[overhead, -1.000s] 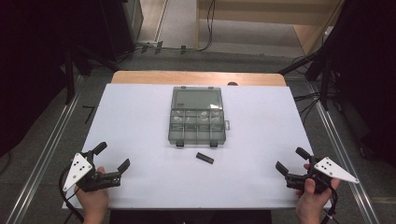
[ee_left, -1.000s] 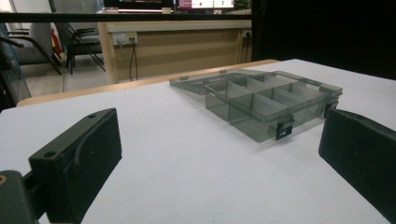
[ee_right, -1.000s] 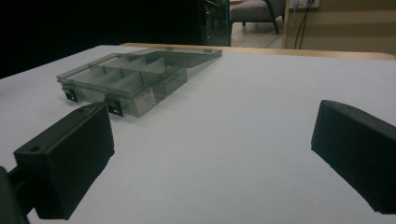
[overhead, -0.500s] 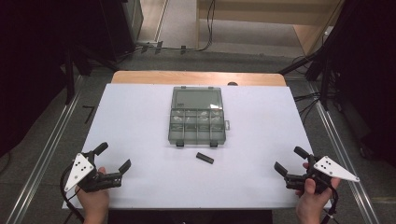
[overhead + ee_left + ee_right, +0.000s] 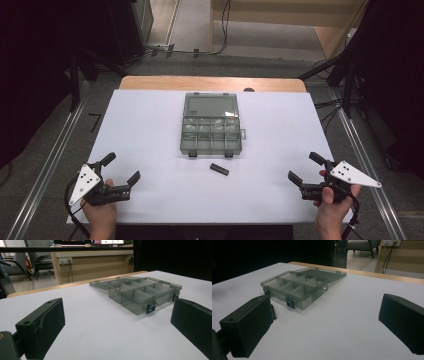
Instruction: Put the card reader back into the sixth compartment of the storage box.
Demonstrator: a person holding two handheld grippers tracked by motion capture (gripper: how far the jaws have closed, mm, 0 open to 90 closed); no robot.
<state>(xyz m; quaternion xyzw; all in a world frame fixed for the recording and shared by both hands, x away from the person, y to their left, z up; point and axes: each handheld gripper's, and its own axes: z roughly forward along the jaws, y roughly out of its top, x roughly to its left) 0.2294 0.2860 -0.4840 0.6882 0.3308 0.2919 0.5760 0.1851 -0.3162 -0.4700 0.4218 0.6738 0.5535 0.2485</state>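
Note:
A clear grey compartment box (image 5: 212, 131) lies mid-table with its lid folded flat on the far side and its several compartments looking empty. A small black bar (image 5: 219, 169) rests just in front of it. My left gripper (image 5: 121, 168) is held low at the near left, open, with nothing between its fingers. In the left gripper view the box (image 5: 145, 293) lies ahead to the right, past the open gripper (image 5: 117, 325). My right gripper (image 5: 305, 167) sits at the near right, open and empty. In the right gripper view the box (image 5: 297, 287) lies ahead to the left, beyond the open gripper (image 5: 324, 320).
The white table top (image 5: 150, 125) ends in a wooden strip (image 5: 210, 83) at the far edge. Metal rails (image 5: 45, 170) run along the floor on both sides. Cables and dark stands sit beyond the table.
My right gripper has crept slightly forward and to the left. The left gripper, the box and the black bar have stayed put.

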